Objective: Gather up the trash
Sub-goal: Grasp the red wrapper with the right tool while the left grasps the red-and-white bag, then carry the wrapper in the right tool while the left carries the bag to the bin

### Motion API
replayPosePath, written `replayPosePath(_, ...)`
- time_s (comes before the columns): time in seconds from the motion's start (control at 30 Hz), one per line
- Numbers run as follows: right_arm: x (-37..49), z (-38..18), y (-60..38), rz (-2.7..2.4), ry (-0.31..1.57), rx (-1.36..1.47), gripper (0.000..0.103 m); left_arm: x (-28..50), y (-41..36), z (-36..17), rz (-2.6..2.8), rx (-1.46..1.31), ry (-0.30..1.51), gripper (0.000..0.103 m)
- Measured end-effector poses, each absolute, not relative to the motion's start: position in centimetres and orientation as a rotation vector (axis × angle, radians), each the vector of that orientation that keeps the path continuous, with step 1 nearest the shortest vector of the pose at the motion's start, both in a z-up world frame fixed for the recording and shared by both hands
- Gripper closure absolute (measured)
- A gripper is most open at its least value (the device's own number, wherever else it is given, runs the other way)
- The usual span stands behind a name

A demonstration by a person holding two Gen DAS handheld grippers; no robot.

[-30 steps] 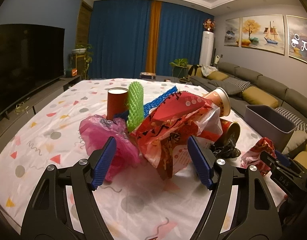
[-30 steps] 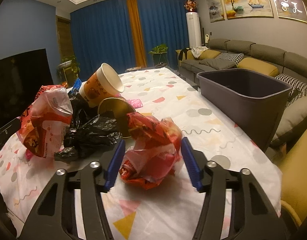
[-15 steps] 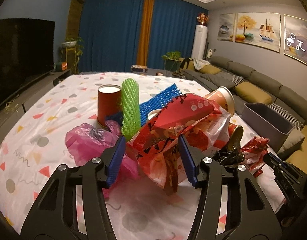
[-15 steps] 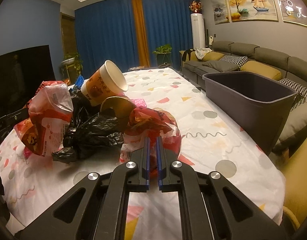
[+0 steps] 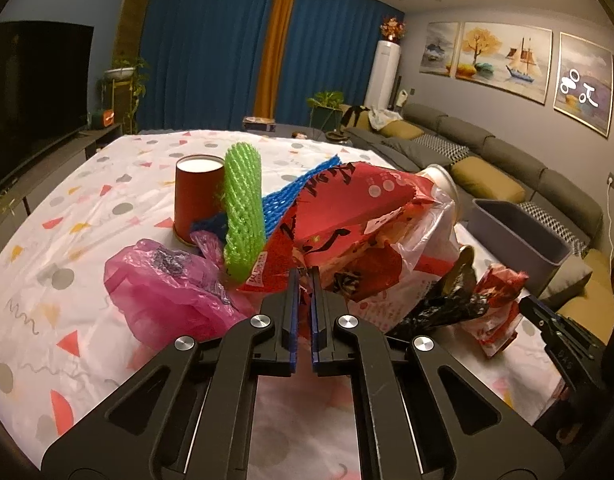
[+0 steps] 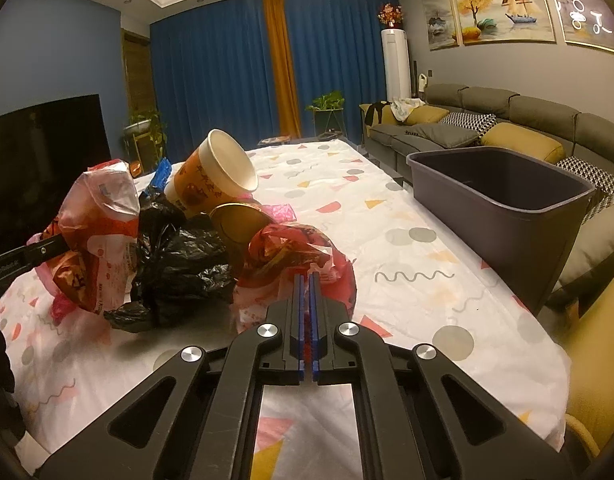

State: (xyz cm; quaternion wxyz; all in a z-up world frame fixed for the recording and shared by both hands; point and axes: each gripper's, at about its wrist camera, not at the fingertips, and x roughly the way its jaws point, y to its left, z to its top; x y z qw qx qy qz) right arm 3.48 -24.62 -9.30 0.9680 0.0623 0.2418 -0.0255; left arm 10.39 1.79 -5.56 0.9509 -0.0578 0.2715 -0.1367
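Right edge: grey bin (image 6: 503, 200) stands at the surface (image 6: 407, 256) rim, open cloth between it and the trash pile.
Bin contents: inside hidden.
Left hand-held gripper (image 5: 303, 280): just closed, clenched on the big red printed bag (image 5: 359, 216) (black characters, unreadable).
Right hand-held gripper (image 6: 306, 284): just closed, pinching the small red bag (image 6: 295, 252) near the pile's right.
Cups: red cup (image 5: 197, 196) upright far left; orange cup (image 6: 215, 180) tilted.

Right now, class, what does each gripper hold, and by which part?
Left gripper: shut on the lower near edge of the big red printed plastic bag. Right gripper: shut on the near side of the small crumpled red bag.
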Motion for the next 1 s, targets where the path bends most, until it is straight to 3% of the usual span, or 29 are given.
replayPosePath(0.47, 1.6, -7.1, -25.0, -0.067, 0.410, 0.131, 0.100, 6.1, 4.0, -0.6, -0.279, -0.190, 0.416, 0.100)
replayPosePath(1.0, 0.2, -5.0, -27.1, -0.110, 0.333, 0.153, 0.100, 5.3, 0.9, 1.8, -0.369, -0.194, 0.371, 0.100)
